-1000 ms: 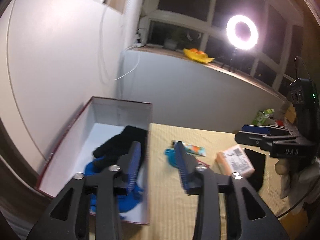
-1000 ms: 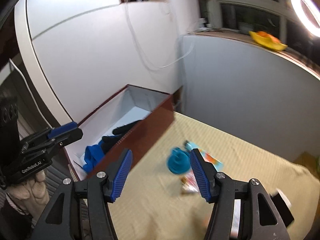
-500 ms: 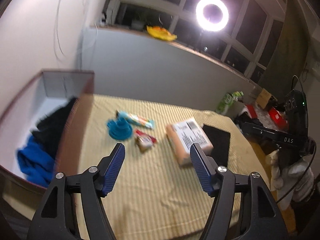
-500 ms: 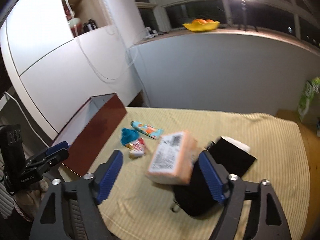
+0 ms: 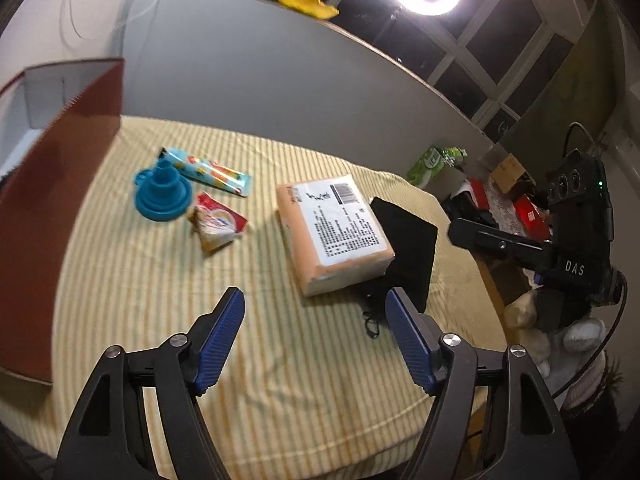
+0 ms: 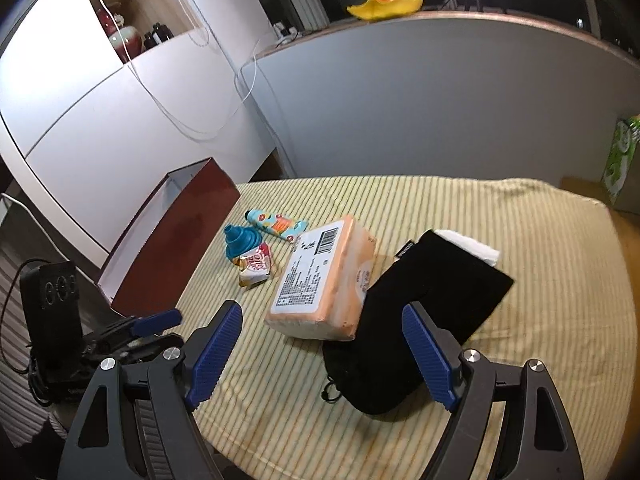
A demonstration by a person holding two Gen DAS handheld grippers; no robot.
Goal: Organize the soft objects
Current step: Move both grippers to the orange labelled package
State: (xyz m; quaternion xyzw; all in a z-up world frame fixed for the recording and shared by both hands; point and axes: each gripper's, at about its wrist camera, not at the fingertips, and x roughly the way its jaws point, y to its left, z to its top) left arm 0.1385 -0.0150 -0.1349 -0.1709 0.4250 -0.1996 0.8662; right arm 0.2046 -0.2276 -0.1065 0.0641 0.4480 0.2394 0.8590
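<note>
An orange soft pack with a white label (image 5: 334,228) (image 6: 326,276) lies mid-table, partly on a black cloth pouch (image 5: 408,248) (image 6: 412,320). A red box (image 5: 44,184) (image 6: 168,248) stands at the table's left edge; its contents are hidden. My left gripper (image 5: 316,336) is open and empty above the near table, short of the pack. My right gripper (image 6: 324,352) is open and empty, above the pack's near end and the pouch. The right gripper also shows in the left wrist view (image 5: 520,246), at the right edge.
A blue collapsible funnel (image 5: 162,192) (image 6: 240,242), a colourful tube (image 5: 210,172) (image 6: 278,224) and a red-white snack packet (image 5: 218,226) (image 6: 256,270) lie near the box. A white cloth (image 6: 468,246) peeks from behind the pouch. The table wears a yellow striped cover (image 5: 160,304) (image 6: 540,264).
Both grippers swung right, away from the red box with the black and blue items, to face the pack and pouch. The left gripper's jaws opened wider. Nothing was picked up.
</note>
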